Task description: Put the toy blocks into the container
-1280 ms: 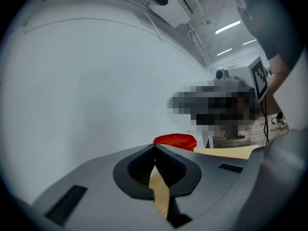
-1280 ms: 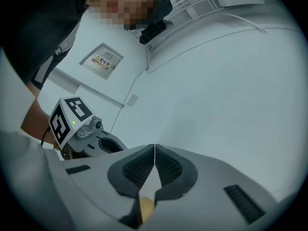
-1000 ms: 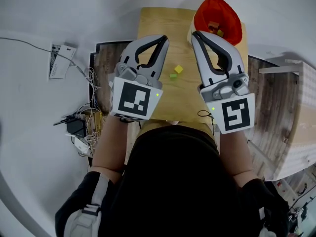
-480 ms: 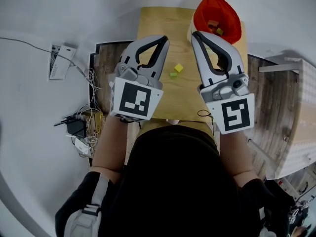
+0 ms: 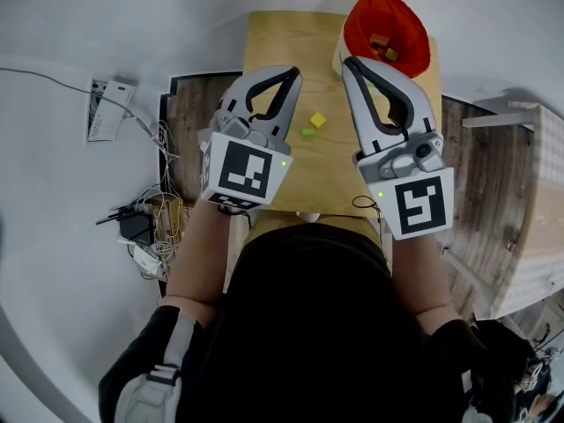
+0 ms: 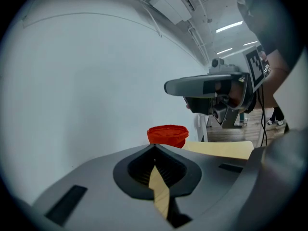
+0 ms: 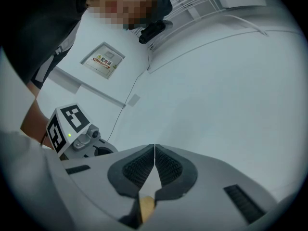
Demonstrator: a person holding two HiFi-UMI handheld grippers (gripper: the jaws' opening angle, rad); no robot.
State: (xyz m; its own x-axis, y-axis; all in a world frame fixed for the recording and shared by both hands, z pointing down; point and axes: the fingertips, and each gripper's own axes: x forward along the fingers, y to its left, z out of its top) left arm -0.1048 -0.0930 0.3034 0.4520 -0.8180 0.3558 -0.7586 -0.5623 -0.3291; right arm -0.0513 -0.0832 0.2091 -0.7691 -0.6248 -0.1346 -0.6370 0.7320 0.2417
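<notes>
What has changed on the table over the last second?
Barely anything: the left gripper nudged slightly toward the table, jaws shut and empty. The right gripper, yellow block, green block and red container stayed put; nothing was picked up or released.

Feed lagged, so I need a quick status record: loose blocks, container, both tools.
loose on table: yellow block, green block, close together
container: red, at the table's far right corner, holds an orange block and others
left tool: shut, empty
right tool: shut, empty
</notes>
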